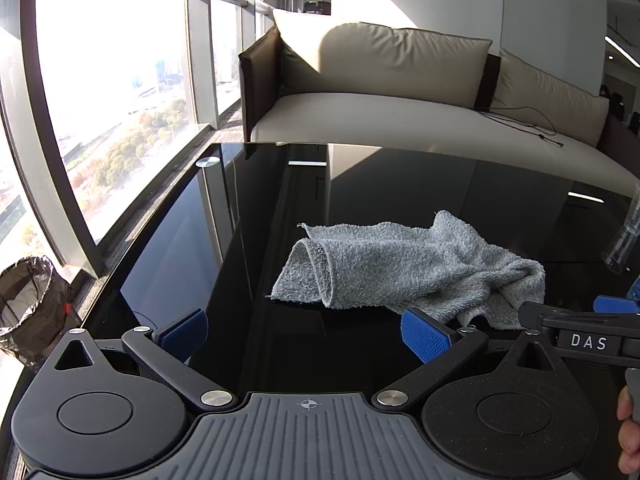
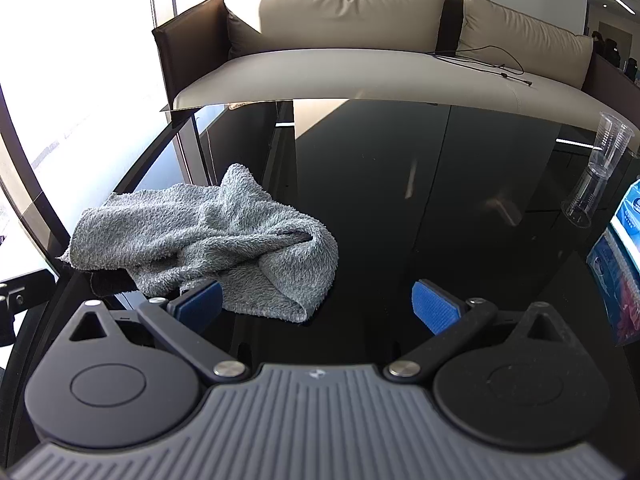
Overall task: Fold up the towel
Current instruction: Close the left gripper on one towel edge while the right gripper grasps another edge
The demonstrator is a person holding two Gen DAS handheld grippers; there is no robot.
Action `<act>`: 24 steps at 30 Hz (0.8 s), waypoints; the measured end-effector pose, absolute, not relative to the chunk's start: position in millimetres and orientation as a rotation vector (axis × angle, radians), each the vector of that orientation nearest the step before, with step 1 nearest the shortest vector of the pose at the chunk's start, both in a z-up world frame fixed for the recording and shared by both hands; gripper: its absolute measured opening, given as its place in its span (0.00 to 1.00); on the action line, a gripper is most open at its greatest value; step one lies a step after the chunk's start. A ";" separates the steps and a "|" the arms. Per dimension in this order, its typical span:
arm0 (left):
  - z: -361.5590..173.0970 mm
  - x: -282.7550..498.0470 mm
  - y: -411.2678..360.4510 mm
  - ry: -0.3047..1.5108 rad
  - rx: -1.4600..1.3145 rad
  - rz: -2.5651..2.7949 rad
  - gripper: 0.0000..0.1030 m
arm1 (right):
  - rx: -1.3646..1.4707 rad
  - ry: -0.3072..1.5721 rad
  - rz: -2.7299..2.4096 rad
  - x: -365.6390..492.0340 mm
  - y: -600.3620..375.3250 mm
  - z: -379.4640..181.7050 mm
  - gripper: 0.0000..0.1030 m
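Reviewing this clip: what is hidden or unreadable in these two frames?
- Towel: crumpled on the black table; corners and hems folded under, both views.
- Towel's near edge: behind the right gripper finger, right wrist view.
- Blue packet: cut by right edge, print too small.
- Bin: cut by left edge, left wrist view.

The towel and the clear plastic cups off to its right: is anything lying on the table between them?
Nothing. In the right wrist view, only bare black table separates the towel from the cups.
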State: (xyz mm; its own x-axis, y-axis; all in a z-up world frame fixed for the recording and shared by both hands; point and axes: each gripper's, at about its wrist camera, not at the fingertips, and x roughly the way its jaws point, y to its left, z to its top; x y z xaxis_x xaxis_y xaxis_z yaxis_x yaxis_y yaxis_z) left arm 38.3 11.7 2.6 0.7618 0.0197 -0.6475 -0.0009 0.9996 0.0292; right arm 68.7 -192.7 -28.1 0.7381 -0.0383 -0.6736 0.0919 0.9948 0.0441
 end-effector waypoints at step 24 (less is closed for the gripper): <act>-13.1 84.0 13.2 0.755 0.018 -0.047 0.99 | 0.058 0.762 0.004 110.5 -198.1 -30.2 1.00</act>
